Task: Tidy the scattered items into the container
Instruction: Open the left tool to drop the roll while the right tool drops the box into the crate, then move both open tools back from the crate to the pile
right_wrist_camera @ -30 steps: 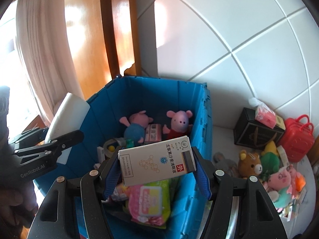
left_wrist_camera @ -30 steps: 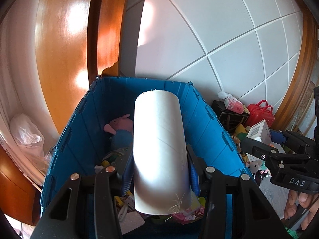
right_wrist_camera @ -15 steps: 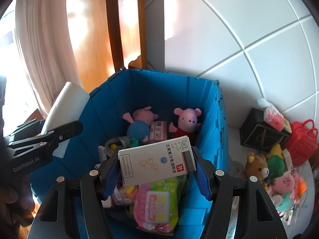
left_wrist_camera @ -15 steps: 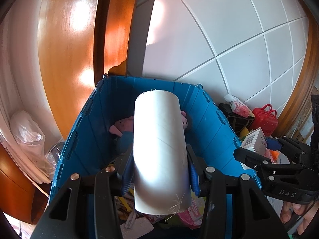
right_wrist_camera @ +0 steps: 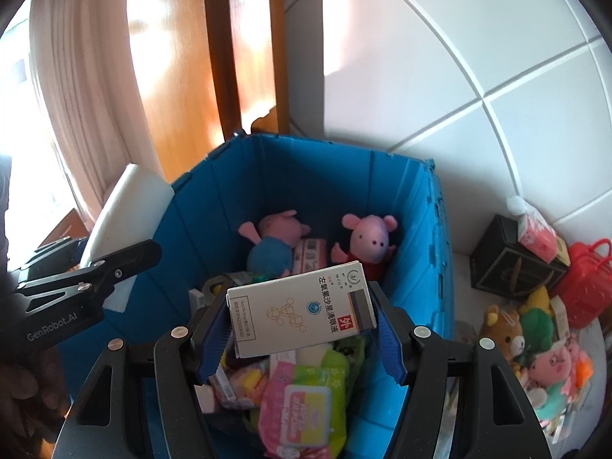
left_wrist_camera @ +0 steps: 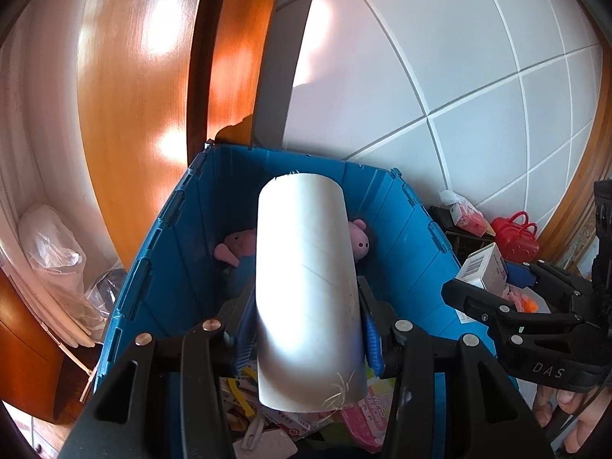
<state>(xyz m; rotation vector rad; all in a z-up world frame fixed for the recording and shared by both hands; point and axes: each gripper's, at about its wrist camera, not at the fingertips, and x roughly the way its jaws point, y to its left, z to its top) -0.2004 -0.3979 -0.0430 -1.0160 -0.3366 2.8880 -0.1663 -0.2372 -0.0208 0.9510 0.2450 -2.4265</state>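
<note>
My left gripper (left_wrist_camera: 306, 325) is shut on a white cardboard tube (left_wrist_camera: 306, 287) and holds it above the blue crate (left_wrist_camera: 153, 287). My right gripper (right_wrist_camera: 300, 329) is shut on a white medicine box (right_wrist_camera: 302, 310) and holds it over the same crate (right_wrist_camera: 428, 267). Inside the crate lie two pink pig plush toys (right_wrist_camera: 367, 233), a wet-wipes pack (right_wrist_camera: 302, 405) and several small packets. The tube (right_wrist_camera: 126, 199) also shows at the left of the right wrist view, and the box (left_wrist_camera: 484, 267) at the right of the left wrist view.
To the right of the crate stand a black box (right_wrist_camera: 512, 264), a red toy basket (right_wrist_camera: 585, 283) and a pile of plush toys (right_wrist_camera: 535, 348). A wooden door (left_wrist_camera: 134, 95) and white tiled wall (left_wrist_camera: 459, 57) are behind. A plastic bag (left_wrist_camera: 53, 260) lies left.
Both grippers have moved forward over the crate with their loads still held. More of the crate's inside and the second pig toy show in the left wrist view.
</note>
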